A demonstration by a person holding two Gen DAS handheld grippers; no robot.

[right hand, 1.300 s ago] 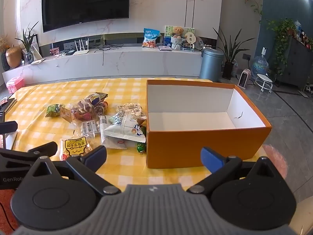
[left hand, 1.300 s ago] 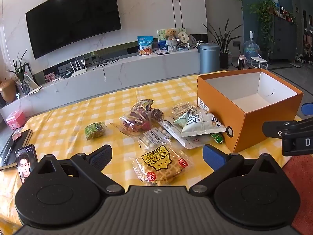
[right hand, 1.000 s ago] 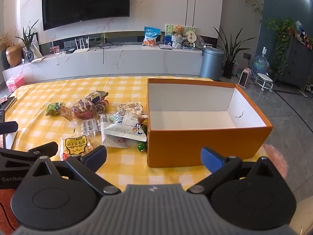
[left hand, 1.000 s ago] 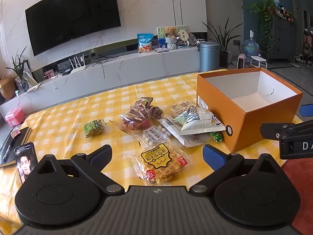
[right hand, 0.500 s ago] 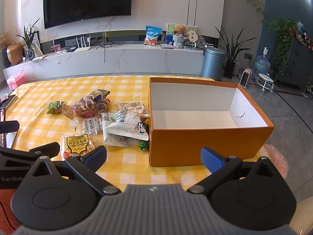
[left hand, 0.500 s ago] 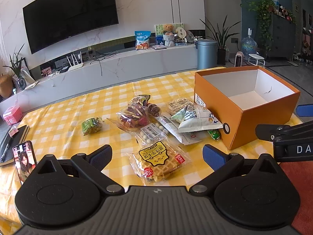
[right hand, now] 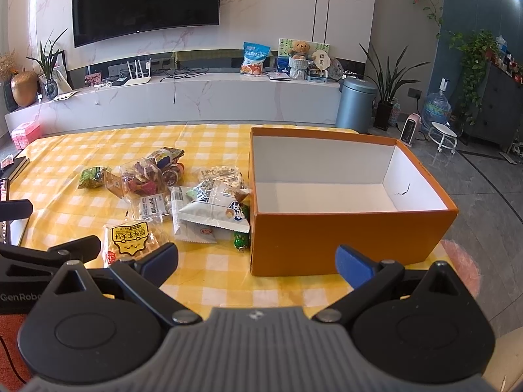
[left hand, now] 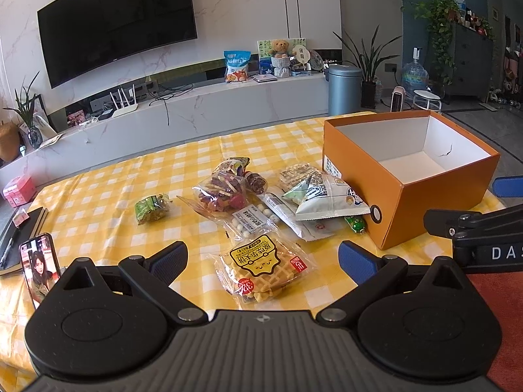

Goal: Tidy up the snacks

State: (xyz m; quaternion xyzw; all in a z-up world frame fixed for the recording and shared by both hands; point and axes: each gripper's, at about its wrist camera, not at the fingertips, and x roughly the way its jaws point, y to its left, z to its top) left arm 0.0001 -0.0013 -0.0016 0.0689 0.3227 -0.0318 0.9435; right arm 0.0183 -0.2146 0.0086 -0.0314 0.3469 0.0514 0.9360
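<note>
Several snack packets lie on the yellow checked tablecloth [left hand: 98,189]: a waffle packet [left hand: 264,266], a white chips bag [left hand: 327,199], a clear bag of mixed sweets [left hand: 222,192], a small green packet [left hand: 152,208] and a green candy [left hand: 356,223]. An empty orange box [left hand: 425,196] stands to their right, also in the right wrist view [right hand: 343,238]. My left gripper [left hand: 263,261] is open and empty, hovering just before the waffle packet [right hand: 130,238]. My right gripper [right hand: 256,263] is open and empty in front of the box's near left corner.
A phone [left hand: 39,268] with a lit screen and a dark notebook [left hand: 19,232] lie at the table's left edge. A red mat [left hand: 497,297] lies at the near right. A TV wall and low white console stand beyond the table.
Both grippers have edged slightly forward towards the table; snacks and box sit a little lower and nearer in view. Nothing was grasped or moved.
</note>
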